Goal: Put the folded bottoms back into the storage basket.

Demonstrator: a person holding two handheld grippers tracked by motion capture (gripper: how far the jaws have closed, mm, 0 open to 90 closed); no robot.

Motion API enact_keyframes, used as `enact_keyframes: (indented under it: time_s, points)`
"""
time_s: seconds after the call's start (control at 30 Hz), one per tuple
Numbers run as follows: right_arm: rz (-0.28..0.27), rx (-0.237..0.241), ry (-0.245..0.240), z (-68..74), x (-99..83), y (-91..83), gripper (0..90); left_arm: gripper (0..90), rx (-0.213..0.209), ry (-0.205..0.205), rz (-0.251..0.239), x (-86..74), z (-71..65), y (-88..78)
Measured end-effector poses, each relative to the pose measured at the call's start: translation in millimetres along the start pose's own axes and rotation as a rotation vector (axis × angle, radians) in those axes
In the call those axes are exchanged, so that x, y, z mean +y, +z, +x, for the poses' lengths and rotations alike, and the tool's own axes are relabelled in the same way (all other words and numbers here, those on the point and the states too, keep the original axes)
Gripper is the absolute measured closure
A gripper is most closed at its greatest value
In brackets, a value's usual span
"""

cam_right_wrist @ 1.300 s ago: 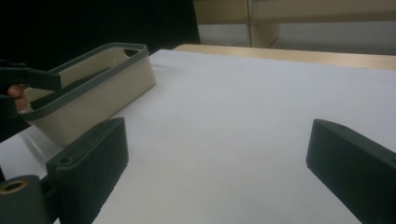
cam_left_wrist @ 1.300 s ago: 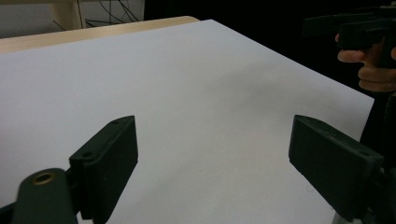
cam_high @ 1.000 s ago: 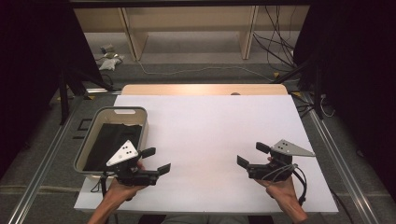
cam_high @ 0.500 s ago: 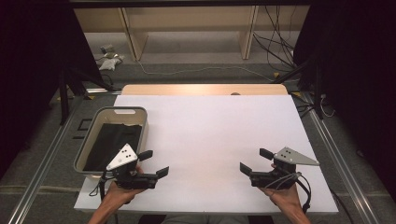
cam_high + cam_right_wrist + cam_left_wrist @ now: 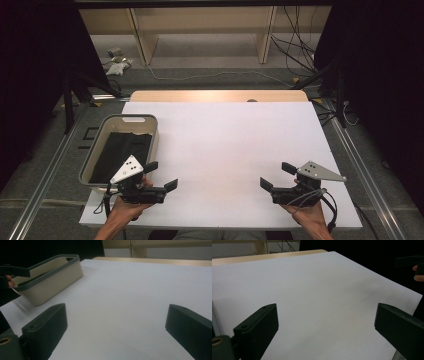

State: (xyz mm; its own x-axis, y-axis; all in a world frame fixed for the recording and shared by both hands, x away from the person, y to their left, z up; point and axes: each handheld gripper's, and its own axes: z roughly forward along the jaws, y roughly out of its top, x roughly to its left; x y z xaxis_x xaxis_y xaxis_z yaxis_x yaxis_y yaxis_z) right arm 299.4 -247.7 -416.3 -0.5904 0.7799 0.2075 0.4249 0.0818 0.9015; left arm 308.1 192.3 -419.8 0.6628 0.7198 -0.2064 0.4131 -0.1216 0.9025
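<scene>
A person's hands hold both grippers low over the white table top (image 5: 225, 145), near its front edge. My left gripper (image 5: 161, 175) sits at the front left, just beside the near corner of a beige basket (image 5: 152, 135) with a dark cloth (image 5: 122, 155) lying in it. Its jaws have just been opening and stand wide apart over bare table (image 5: 322, 302), with nothing between them. My right gripper (image 5: 277, 176) is at the front right, jaws wide apart and empty, and it faces the basket (image 5: 50, 282) and the left gripper (image 5: 15, 270).
A strip of bare wood (image 5: 215, 96) runs along the table's far edge. Beyond it stand shelf frames (image 5: 200, 30) with cables on the floor. Metal rails (image 5: 45, 180) flank the table on both sides.
The right gripper has drifted a little toward the table's front edge. The left gripper stays beside the basket, its jaws slightly wider.
</scene>
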Motion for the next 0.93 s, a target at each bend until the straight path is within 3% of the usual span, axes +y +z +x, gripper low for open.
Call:
enact_keyframes:
  time_s: [0.3,0.53,0.93]
  points:
    - [-0.019,-0.015,0.000,0.3,-0.5,-5.2,3.9,1.5,0.046,0.015,-0.039,-0.5,0.7,-1.7]
    - [-0.040,-0.025,0.012,-1.5,0.4,-5.4,3.9,0.0,0.052,0.002,-0.063,0.5,3.2,-2.8]
    - [-0.067,-0.038,0.022,-4.1,1.9,-7.9,3.9,0.0,0.067,0.007,-0.064,0.1,3.6,-0.2]
